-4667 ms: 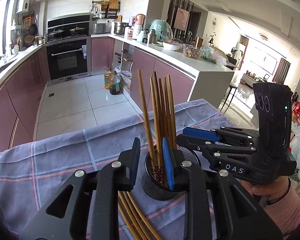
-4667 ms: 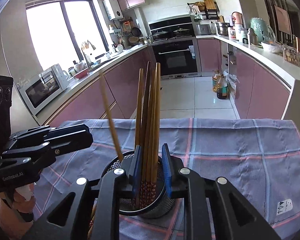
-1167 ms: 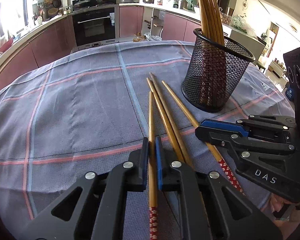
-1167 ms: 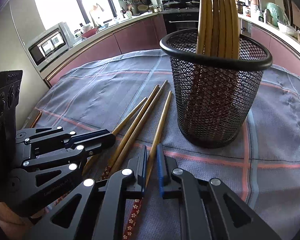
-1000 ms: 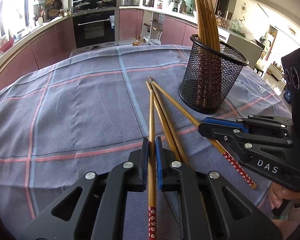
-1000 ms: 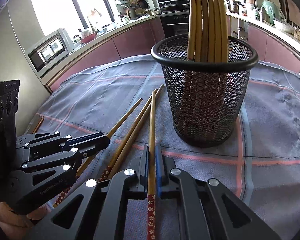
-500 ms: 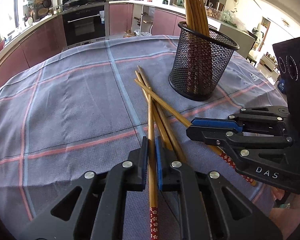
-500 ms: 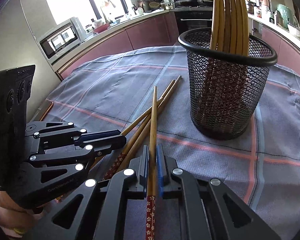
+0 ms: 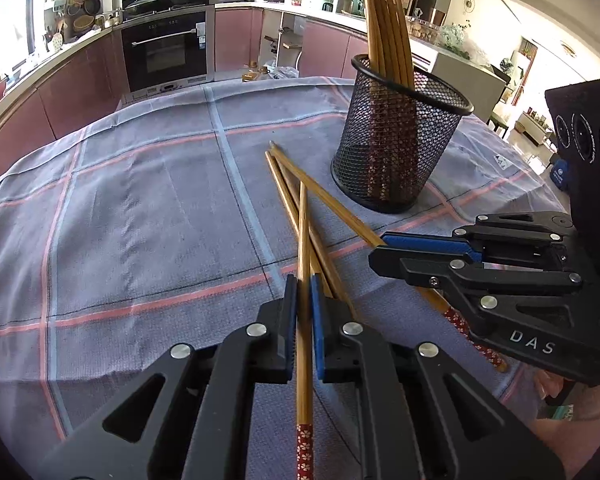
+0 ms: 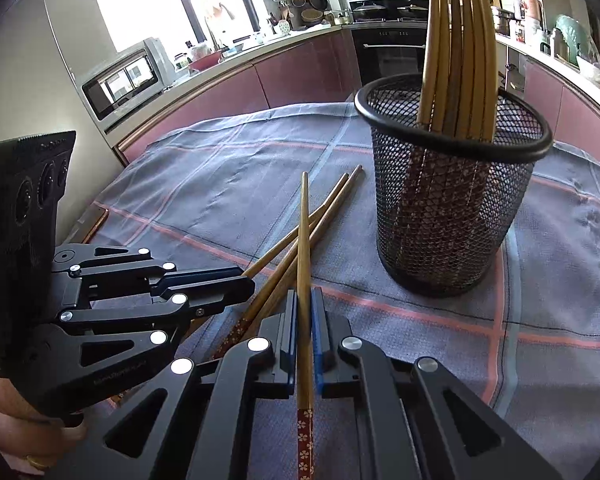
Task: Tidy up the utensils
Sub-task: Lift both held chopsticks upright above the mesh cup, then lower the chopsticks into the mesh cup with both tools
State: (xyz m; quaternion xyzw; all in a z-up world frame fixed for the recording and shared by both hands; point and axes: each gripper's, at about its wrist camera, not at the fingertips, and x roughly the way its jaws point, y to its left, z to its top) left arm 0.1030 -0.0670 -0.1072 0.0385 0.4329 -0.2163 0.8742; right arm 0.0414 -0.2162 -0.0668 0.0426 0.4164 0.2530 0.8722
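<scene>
My left gripper [image 9: 304, 286] is shut on a wooden chopstick [image 9: 303, 232] with a red flowered end, its tip raised over the cloth. My right gripper [image 10: 304, 298] is shut on a second such chopstick [image 10: 303, 232], which crosses above two loose chopsticks [image 10: 332, 200] lying on the cloth. A black mesh holder [image 9: 396, 152] stands upright just beyond them with several chopsticks in it. It is also in the right wrist view, as the mesh holder [image 10: 452, 220]. The right gripper [image 9: 376, 250] sits at the right of the left wrist view. The left gripper [image 10: 248, 284] sits at the left of the right wrist view.
A grey-blue tablecloth [image 9: 140, 200] with pink stripes covers the table. A hand [image 10: 16, 440] grips the left tool. Beyond the far table edge are pink kitchen cabinets [image 9: 80, 88], an oven [image 9: 168, 52] and a microwave [image 10: 120, 80].
The right gripper's jaws closed on its chopstick. Both held chopsticks have tilted off the cloth, and they now cross over the ones still lying there. The holder has not moved.
</scene>
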